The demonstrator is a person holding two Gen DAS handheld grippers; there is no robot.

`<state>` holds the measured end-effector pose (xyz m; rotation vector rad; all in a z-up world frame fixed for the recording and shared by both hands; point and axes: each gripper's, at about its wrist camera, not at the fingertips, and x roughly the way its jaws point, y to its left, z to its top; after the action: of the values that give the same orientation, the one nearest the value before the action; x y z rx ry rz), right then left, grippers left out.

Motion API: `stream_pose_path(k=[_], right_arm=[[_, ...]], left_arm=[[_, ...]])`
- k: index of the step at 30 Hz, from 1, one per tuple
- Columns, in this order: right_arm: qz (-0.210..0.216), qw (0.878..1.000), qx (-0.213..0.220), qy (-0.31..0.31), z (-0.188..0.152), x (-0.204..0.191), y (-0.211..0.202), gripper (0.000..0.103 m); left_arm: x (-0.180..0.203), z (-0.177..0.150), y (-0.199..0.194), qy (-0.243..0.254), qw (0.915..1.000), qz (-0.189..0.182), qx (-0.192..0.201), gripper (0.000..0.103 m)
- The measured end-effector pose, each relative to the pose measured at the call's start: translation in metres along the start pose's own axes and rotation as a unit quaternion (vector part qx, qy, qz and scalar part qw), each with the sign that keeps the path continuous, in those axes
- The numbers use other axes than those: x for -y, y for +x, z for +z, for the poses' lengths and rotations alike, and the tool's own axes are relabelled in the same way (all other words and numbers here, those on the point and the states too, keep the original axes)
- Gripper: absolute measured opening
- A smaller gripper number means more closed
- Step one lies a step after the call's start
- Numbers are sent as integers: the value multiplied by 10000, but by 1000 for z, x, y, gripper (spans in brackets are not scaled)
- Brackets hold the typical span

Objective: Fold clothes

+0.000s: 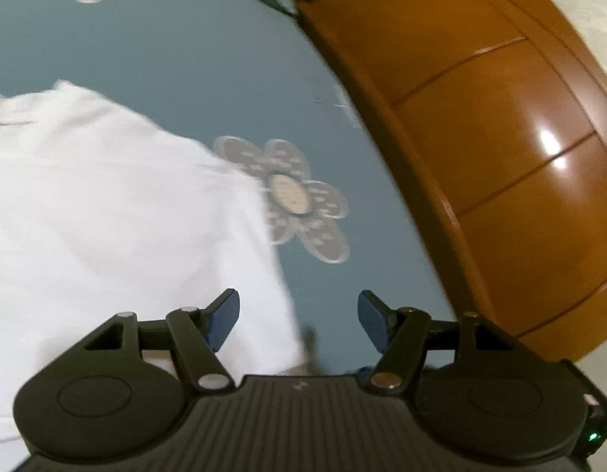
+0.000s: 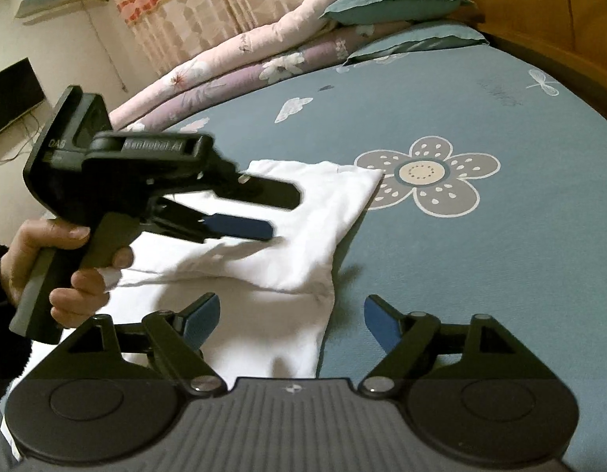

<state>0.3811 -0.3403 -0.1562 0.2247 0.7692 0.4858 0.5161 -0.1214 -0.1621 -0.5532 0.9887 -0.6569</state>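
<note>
- On the sheet point(image 2: 500, 295), beside the flower print point(image 2: 425, 175): white garment point(image 2: 323, 216), lying flat, one layer doubled over another, far corner touching the print's petals.
- Seems to run lengthwise from the near edge under the right gripper point(image 2: 291, 322) away toward the flower; full outline cut off by the frame, so not certain.
- Right gripper: jaws spread wide, nothing between them; one finger over the cloth, the other over bare sheet, so the garment's side edge passes right between them.
- Left gripper point(image 2: 283, 214): held in a hand point(image 2: 39, 259), jaws parted and empty, hanging above the garment's middle, fingers pointing across it toward the flower.
- From the left wrist view: cloth fills the side left of the fingers, bare sheet and wooden frame point(image 1: 480, 118) to the other; picture blurred.
- Judged nearer to the middle: the left gripper; nearer to the side edge: the right one.
- Any coming grasp likely turns on that edge: cloth lies leftward of it, bare sheet rightward.
- Fits a fold half made or one just laid down and let go; impossible to tell which.
</note>
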Motion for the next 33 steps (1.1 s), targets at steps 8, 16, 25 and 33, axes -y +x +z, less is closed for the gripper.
stream_pose_path(k=[8,16,25,33], right_arm=[[8,9999,-109,-67,-2,-2,2,84],[6,10000,-58,-47,0,-4,0,85],[-67,9999,-95,-54,4,-8,2,87],[-104,9998,-141,-105,3,-11,6,87]], left_arm=[[13,3,53,184,9984,-24,-530,67],[19,0,-1,288,9995,-127,-95,69],[-15,-29,-40,-216,9997,121,80,71],[-29,-33,-68,-462,9977,189,457,72]])
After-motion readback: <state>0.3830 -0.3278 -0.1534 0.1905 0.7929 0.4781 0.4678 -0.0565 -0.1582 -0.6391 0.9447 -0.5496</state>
